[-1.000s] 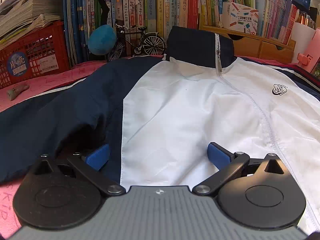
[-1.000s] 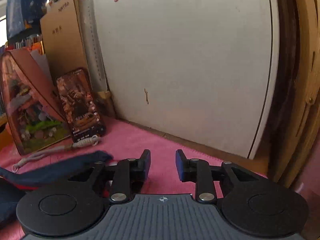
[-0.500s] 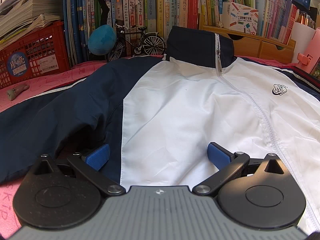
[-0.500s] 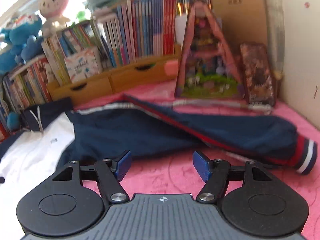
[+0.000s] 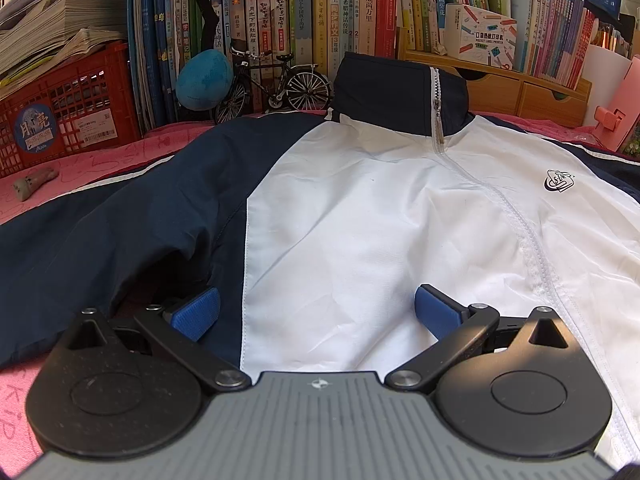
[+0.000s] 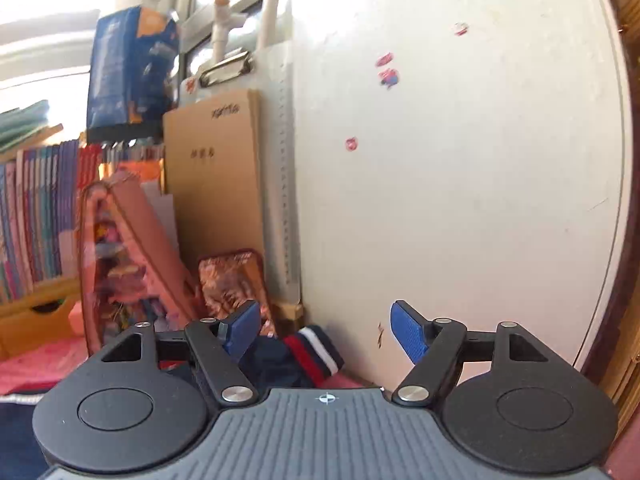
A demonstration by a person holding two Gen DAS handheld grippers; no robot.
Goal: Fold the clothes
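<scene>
The navy and white jacket (image 5: pixel 360 208) lies spread front-up on the pink cloth (image 5: pixel 100 160), zipped, its collar (image 5: pixel 400 92) standing against the row of books (image 5: pixel 320 8) at the back. The left gripper (image 5: pixel 316 312) is angled down over the lower front of the jacket with its jaws spread wide; the seam where the navy side panel meets the white chest panel runs between its 2 blue pads (image 5: pixel 196 312), and from this view it is not clear whether the pads touch the fabric or sit just above it. The jacket's hem is hidden behind the gripper body, and its right side runs out of the picture. In the right wrist view the right gripper (image 6: pixel 324 330) is held above the table and points only a little downward toward a white board (image 6: pixel 460 180); its jaws have just been opening and now stand wide with nothing between them. Below and beyond its fingers lies the sleeve cuff (image 6: pixel 308 352), navy with red and white stripes, close to the foot of the board and partly covered by the left finger. This view is blurred, so the items beside the cardboard box (image 6: pixel 212 176) are hard to read.
</scene>
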